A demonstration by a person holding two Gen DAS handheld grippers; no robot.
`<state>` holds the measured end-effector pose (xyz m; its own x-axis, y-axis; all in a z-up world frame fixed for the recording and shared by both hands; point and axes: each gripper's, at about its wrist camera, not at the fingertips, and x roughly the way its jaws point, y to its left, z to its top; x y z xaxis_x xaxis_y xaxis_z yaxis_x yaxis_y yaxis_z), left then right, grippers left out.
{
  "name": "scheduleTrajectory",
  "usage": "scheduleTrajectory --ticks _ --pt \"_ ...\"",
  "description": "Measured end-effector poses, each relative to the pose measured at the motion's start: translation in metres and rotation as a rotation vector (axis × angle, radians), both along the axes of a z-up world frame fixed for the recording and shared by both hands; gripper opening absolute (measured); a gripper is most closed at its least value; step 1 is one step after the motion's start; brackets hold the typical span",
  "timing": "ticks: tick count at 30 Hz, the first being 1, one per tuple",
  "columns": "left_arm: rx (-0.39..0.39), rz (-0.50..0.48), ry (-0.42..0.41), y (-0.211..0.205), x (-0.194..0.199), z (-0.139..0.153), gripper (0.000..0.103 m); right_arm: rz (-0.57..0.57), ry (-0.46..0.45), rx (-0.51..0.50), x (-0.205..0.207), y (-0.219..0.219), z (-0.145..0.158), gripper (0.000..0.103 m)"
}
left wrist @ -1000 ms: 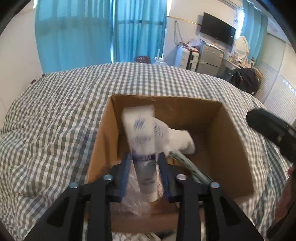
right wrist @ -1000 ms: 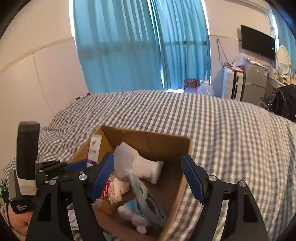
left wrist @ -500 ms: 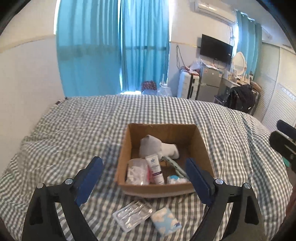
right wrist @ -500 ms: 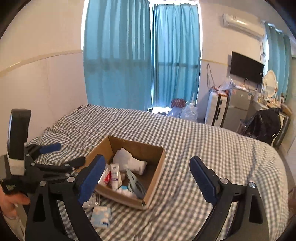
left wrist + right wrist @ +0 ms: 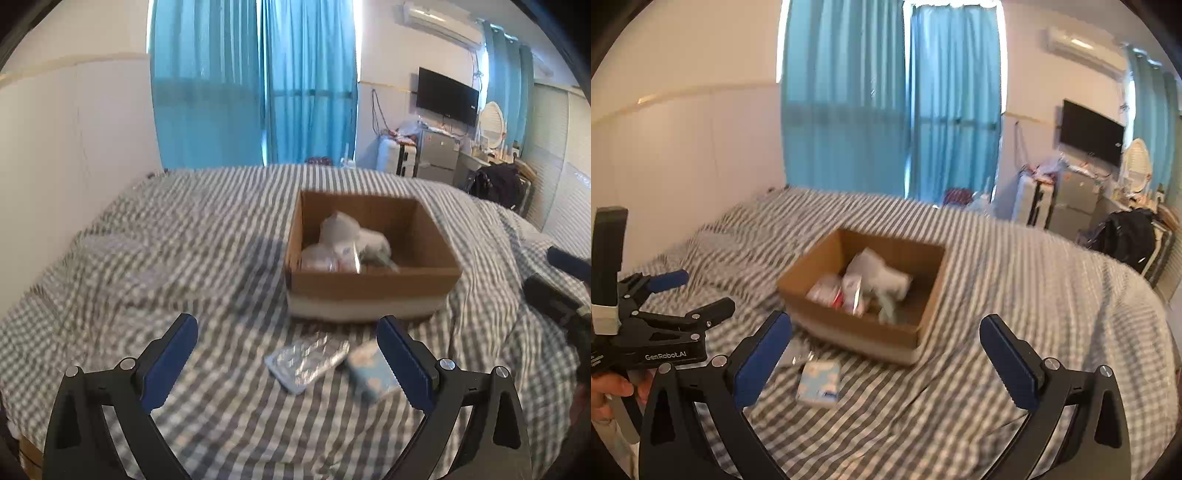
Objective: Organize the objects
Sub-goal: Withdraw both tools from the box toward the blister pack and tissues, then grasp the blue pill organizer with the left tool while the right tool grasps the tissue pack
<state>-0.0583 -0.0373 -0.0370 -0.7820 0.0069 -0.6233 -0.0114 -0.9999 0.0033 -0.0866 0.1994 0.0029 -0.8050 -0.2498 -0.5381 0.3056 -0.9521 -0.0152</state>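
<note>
Your left gripper (image 5: 286, 363) and right gripper (image 5: 884, 360) have just been opening and both gape wide, empty. Just in front of the cardboard box (image 5: 369, 284), a clear packet (image 5: 306, 360) and blue tissue pack (image 5: 820, 382) lie unboxed; likely you pick one next, coming down square.

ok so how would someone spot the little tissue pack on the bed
Find the open brown cardboard box on the grey-and-white checked bedspread. Two small things lie on the cover in front of its near wall. The pale blue tissue pack with white cloud shapes is the opaque soft one; its neighbour is a flat clear plastic packet.
</note>
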Motion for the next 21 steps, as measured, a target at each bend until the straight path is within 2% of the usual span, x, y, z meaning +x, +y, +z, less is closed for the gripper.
scheduleTrajectory --ticks 2,5,9,13,15,16,18,21 --pt "0.005 0.048 -0.010 -0.006 0.000 -0.018 0.100 0.029 -0.042 0.005 -0.003 -0.011 -0.029 0.103" --pt "0.016 0.059 -0.045 -0.013 -0.005 -0.046 0.100 0.047 -0.132 0.037 -0.014 -0.029 -0.077 0.103" --pt "-0.021 0.079 -0.102 -0.023 -0.018 -0.075 0.100 0.076 -0.261 0.085 -0.030 -0.056 -0.136 0.102" --pt "-0.001 0.103 -0.177 -0.031 -0.027 -0.093 0.100 0.112 -0.322 0.100 -0.044 -0.074 -0.167 0.102" --pt "-0.015 0.115 -0.198 -0.030 -0.029 -0.098 0.100 0.125 -0.327 0.110 -0.050 -0.079 -0.173 0.082" --pt "-0.015 0.101 -0.200 -0.028 -0.029 -0.099 0.100 0.123 -0.332 0.115 -0.053 -0.079 -0.175 0.053" --pt "-0.015 0.080 -0.199 -0.023 -0.027 -0.100 0.100 0.108 -0.360 0.096 -0.061 -0.074 -0.179 0.053" --pt "-0.016 0.036 -0.211 -0.009 -0.029 -0.104 0.100 0.080 -0.324 0.078 -0.058 -0.059 -0.171 0.052"
